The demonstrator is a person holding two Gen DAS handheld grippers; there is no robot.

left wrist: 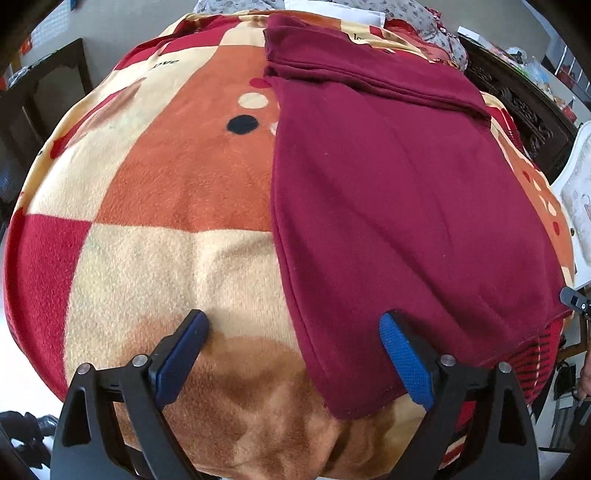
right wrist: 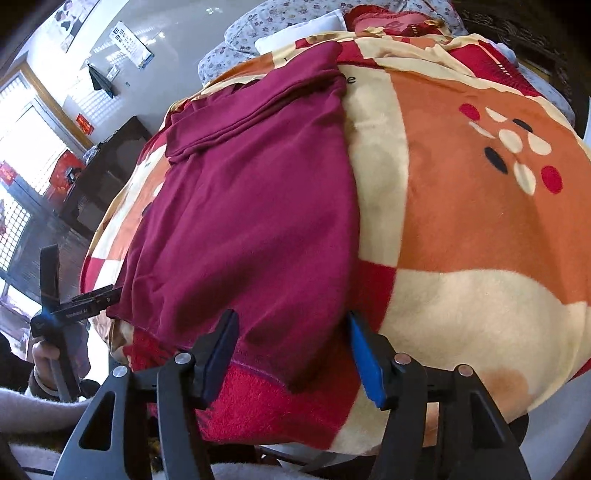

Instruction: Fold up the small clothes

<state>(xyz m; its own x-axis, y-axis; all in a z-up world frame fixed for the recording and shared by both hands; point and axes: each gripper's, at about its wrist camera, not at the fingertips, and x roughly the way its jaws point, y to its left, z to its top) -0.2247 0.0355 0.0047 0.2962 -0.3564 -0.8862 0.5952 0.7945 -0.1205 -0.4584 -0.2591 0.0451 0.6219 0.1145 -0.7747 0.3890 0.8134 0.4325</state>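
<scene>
A maroon garment [left wrist: 399, 206] lies flat on a patterned blanket [left wrist: 177, 177], folded lengthwise, with a folded band across its far end. In the left wrist view my left gripper [left wrist: 295, 354] is open and empty, its jaws straddling the garment's near left corner. In the right wrist view the garment [right wrist: 255, 221] fills the left half. My right gripper [right wrist: 291, 350] is open and empty, its jaws straddling the garment's near right corner. The left gripper's body [right wrist: 74, 310] shows at the garment's left edge, held by a hand.
The orange, cream and red blanket [right wrist: 480, 229] covers the whole work surface. A floral quilt [right wrist: 258, 26] and a white pillow lie at the far end. Dark wooden furniture [left wrist: 517, 107] stands to the right, a dark cabinet [right wrist: 107, 173] to the left.
</scene>
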